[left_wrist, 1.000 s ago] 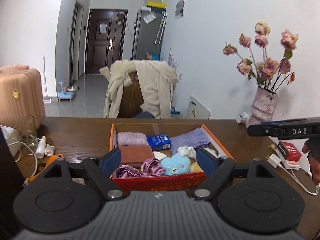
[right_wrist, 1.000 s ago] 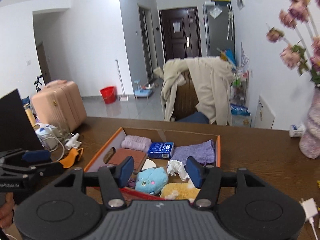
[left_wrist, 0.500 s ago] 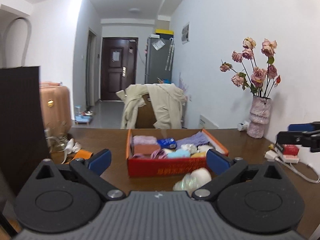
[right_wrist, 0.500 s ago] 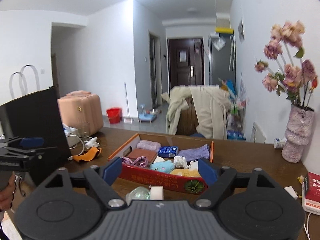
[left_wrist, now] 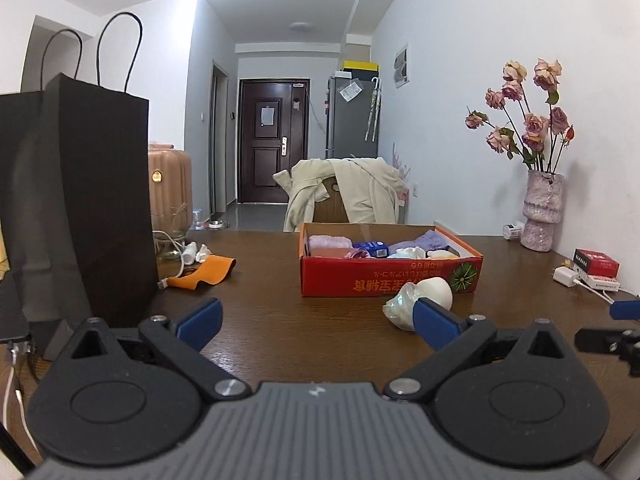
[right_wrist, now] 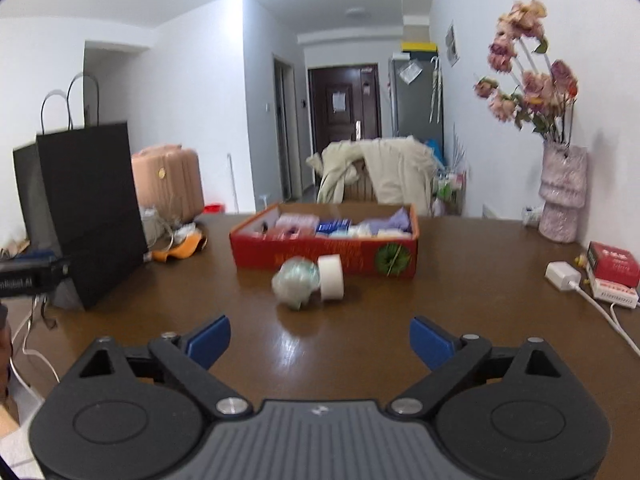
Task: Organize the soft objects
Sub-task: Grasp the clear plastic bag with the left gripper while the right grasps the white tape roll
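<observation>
One red box (left_wrist: 390, 276) with upside-down yellow characters, unreadable.

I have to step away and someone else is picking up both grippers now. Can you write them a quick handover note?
Left gripper: open, nothing between its fingers.
Right gripper: jaws opening, nothing between them.
Red box sits mid-table, already holding purple cloths, a blue pack and other soft items.
Left to do: the white roll and the crumpled clear bundle lie on the table just in front of the box, not yet put away.
Black paper bag stands at the left.
</observation>
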Motion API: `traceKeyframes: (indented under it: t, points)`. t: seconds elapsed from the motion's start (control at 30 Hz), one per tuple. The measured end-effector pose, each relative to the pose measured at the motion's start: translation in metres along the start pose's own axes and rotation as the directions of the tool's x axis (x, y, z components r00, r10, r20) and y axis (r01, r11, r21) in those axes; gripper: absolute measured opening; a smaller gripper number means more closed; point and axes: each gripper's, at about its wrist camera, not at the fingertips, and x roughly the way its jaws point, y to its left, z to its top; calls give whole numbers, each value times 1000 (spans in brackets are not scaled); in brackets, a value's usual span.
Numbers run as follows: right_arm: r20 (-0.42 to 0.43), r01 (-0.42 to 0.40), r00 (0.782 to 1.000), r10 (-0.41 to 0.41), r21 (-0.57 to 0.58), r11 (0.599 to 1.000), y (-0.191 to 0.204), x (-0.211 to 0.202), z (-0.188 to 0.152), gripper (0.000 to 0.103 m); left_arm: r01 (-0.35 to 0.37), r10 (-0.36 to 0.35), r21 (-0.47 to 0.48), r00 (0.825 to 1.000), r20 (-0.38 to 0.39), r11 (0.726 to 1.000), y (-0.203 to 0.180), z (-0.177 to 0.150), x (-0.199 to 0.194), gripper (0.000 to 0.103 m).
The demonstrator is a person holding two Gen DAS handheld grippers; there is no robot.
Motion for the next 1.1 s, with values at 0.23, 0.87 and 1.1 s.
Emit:
traceKeyframes:
  t: [0.23, 0.87, 1.1]
  points:
    - [-2, 1, 1000, -1, 17, 1000, -4, 22, 2, 95, 50, -50, -8, 996, -79, 999, -4, -7, 34, 103]
    - [-108, 36, 994, -30, 58, 998, -49, 157, 36, 72, 252, -270, -100, 918, -290, 963, -60, 7, 249, 100]
    - [-149, -14, 989, 26, 82, 997, -55, 213, 46, 68, 364, -446, -281, 829, -337, 888, -41, -14, 285, 52]
